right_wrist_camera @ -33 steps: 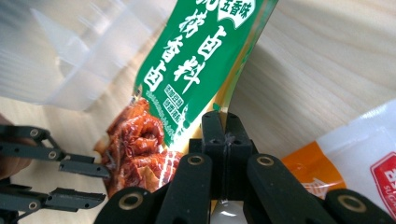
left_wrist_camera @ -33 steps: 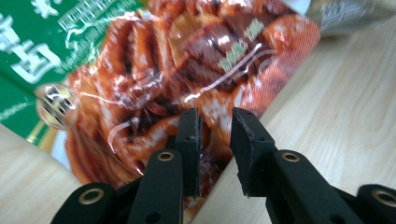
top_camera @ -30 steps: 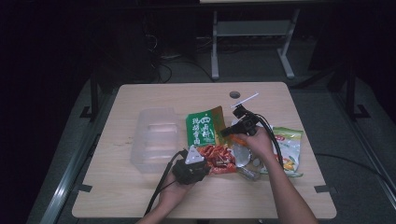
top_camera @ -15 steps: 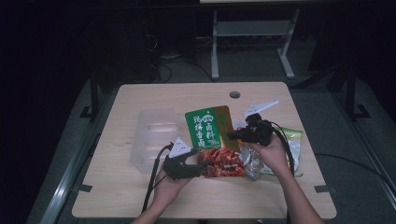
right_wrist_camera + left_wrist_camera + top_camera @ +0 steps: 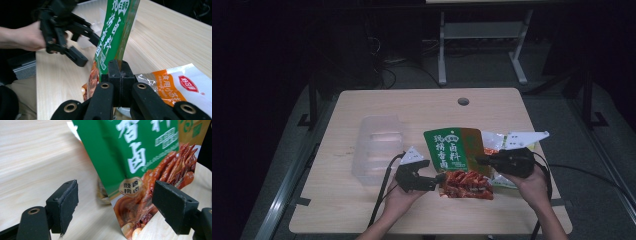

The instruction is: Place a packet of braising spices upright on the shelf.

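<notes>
The right hand-held gripper [image 5: 119, 75] is clamped on one edge of the green snack pouch [image 5: 452, 152], holding it upright just right of the clear plastic box [image 5: 377, 147]. The left hand-held gripper [image 5: 115, 205], jaws apart, straddles the pouch's lower corner without gripping. Probably the box is its destination; placing remains.

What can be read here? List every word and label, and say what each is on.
"香", "卤", "料": large white characters on the green pouch.
"五香": small box at the top of that pouch, seen in the right gripper view.
"食用小苏": orange band of the white packet; the rest is hidden.
Too blurred or too small to read: the packet's red oval logo, the pouch's round badge and its fine print.
</notes>
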